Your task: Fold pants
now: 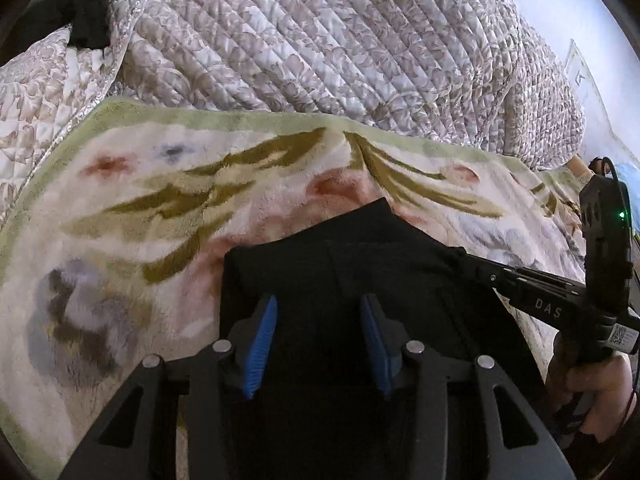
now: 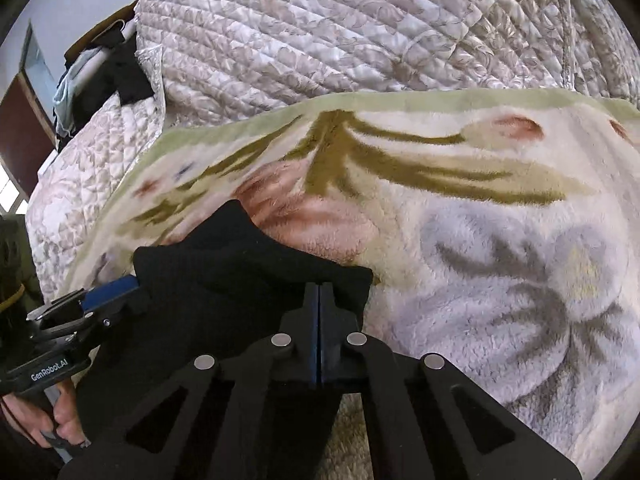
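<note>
Black pants [image 1: 344, 264] lie folded on a floral fleece blanket [image 1: 160, 200], near its front edge. My left gripper [image 1: 318, 344] is open, its blue pads [image 1: 262, 344] standing apart just above the pants. My right gripper [image 2: 319, 304] is shut on the right edge of the pants [image 2: 248, 264]; in the left wrist view its fingers [image 1: 480, 274] pinch the pants' right corner. In the right wrist view my left gripper [image 2: 108, 300] sits at the pants' left side with a blue pad showing.
A quilted floral bedspread [image 1: 320, 40] rises behind the blanket. Dark clothes [image 2: 120, 68] lie at the far left of the bed. A wall and a doorway [image 2: 24, 112] are at the left.
</note>
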